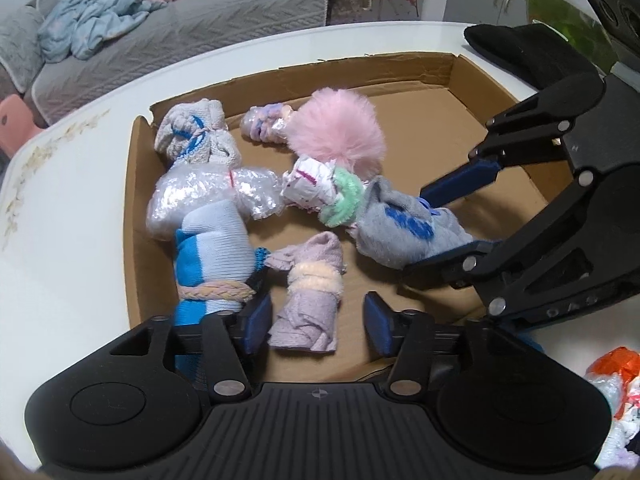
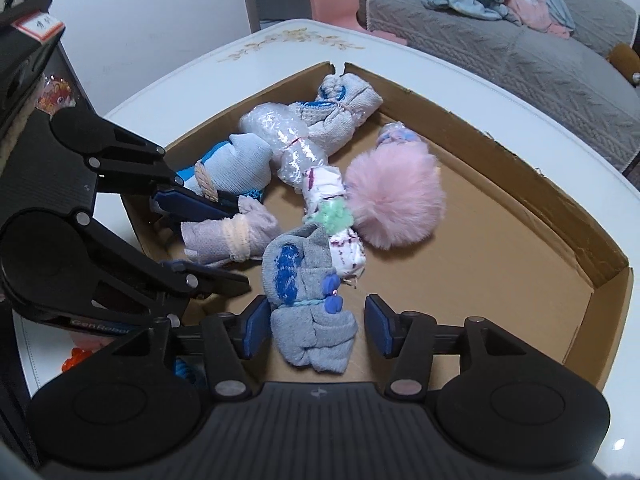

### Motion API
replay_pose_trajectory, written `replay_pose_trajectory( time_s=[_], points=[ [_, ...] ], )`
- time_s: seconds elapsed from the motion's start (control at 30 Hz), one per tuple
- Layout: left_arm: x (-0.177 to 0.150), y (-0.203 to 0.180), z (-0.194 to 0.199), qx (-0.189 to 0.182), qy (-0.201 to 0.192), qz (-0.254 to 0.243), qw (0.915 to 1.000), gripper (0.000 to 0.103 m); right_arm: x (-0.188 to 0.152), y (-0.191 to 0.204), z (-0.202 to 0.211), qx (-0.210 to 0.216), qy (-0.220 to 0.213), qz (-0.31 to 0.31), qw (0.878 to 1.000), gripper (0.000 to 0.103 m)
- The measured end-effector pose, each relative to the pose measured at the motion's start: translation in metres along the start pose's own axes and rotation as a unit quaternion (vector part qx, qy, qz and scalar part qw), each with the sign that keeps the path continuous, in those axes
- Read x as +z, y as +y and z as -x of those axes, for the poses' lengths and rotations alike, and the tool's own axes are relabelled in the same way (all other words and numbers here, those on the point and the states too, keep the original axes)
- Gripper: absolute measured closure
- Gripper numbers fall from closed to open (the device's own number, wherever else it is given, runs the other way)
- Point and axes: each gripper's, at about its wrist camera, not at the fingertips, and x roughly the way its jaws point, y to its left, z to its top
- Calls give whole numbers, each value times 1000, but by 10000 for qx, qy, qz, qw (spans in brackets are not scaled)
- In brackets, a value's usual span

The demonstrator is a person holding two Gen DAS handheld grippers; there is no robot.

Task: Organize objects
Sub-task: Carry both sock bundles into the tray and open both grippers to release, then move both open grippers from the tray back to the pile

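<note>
A shallow cardboard box (image 1: 424, 76) (image 2: 520, 184) on a white table holds several tied sock bundles. My left gripper (image 1: 316, 322) is open around a lilac bundle (image 1: 312, 304) tied with a cream band; the bundle lies between the jaws, touching neither clearly. It also shows in the right wrist view (image 2: 224, 236). My right gripper (image 2: 312, 326) is open around a grey sock bundle with blue marks (image 2: 308, 300) (image 1: 404, 232). A pink pompom (image 1: 340, 128) (image 2: 394, 200), a white bundle with a green band (image 1: 320, 188) and a light blue striped bundle (image 1: 216, 248) lie beside them.
A plastic-wrapped bundle (image 1: 208, 196) and a grey-white bundle (image 1: 196, 132) lie at the box's left. A black cloth (image 1: 528, 52) lies on the table beyond the box. Orange and white items (image 1: 612, 392) sit at the right edge. A grey sofa (image 1: 160, 28) stands behind.
</note>
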Motion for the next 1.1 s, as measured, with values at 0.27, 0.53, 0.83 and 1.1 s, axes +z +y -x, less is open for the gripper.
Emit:
replay_pose_trajectory(
  time_s=[0.27, 0.53, 0.83, 1.1],
  points=[
    [-3, -6, 15, 27, -99, -90, 9999, 18, 1, -6, 6, 209, -113, -157, 9996, 45],
    [-6, -4, 33, 451, -249, 66, 9987, 1, 6, 2, 10, 280, -178, -139, 9994, 43],
    [-13, -1, 42, 537, -278, 313, 9977, 1, 9, 9, 13, 176, -198, -263, 9993, 35],
    [-17, -5, 51, 510, -360, 355, 9974, 1, 7, 13, 22, 76, -243, -362, 9990, 26]
  ],
)
